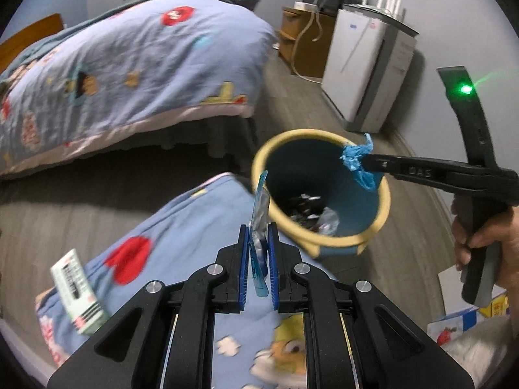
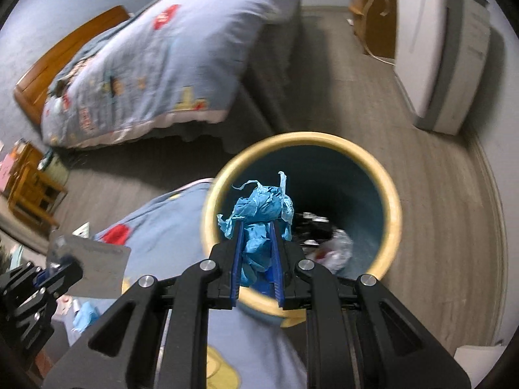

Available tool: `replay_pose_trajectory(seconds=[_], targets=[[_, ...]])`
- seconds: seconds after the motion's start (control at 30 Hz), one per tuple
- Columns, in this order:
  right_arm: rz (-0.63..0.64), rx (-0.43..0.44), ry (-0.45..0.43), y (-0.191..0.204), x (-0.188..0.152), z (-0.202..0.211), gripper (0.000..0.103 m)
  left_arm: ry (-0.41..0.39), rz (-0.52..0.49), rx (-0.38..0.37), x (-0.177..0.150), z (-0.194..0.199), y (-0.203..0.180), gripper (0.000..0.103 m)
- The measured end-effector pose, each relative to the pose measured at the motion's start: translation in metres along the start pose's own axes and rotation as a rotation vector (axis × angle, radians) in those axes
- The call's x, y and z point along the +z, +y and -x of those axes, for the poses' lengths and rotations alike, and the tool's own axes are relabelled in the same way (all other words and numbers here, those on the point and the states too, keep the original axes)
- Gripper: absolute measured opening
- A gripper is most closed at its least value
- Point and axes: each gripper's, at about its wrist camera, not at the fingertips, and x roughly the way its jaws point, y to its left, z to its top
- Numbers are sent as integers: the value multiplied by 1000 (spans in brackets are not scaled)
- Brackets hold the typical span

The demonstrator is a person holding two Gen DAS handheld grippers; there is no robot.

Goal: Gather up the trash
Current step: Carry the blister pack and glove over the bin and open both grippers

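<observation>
A blue trash bin with a yellow rim (image 1: 386, 201) (image 2: 394, 214) stands on the floor beside the bed, with several pieces of trash at its bottom. My left gripper (image 1: 258, 227) is shut on a thin clear-blue wrapper (image 1: 260, 207), held upright just left of the bin's rim; it also shows in the right wrist view (image 2: 56, 264) with the wrapper (image 2: 94, 269). My right gripper (image 2: 256, 225) is shut on a crumpled blue tissue (image 2: 259, 207) over the bin's opening. In the left wrist view the right gripper (image 1: 365, 159) holds the tissue (image 1: 356, 159) at the bin's far rim.
A bed with a blue patterned quilt (image 1: 201, 227) lies under my grippers, with a green-and-white box (image 1: 79, 295) on it. A second bed (image 1: 129, 64) stands across the floor. A white appliance (image 1: 363, 71) and a wooden cabinet (image 1: 301, 35) stand by the wall.
</observation>
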Motion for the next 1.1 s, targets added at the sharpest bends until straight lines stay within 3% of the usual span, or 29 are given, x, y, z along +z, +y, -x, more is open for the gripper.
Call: replay_pose_trajectory(seconds=[0.3,0.63,0.87,0.97,1.1], targets=[[-96,-6,21,-31,3,-13,15,19,-61,-22,21,-56,-42,12],[-168,-19,22,-47,7,-22,16,4,-51,-48,38,-90,-54,14],[-175,-12,6,-46,9,-21,30,-7,-40,-60,34,-88,-50,38],[-176,-10,-3,-45,10,-20,46,-6,-24,-61,32,-85,-44,44],[-182,-3,-17,-43,11,-17,67,-19,-22,-37,26,-73,-36,71]])
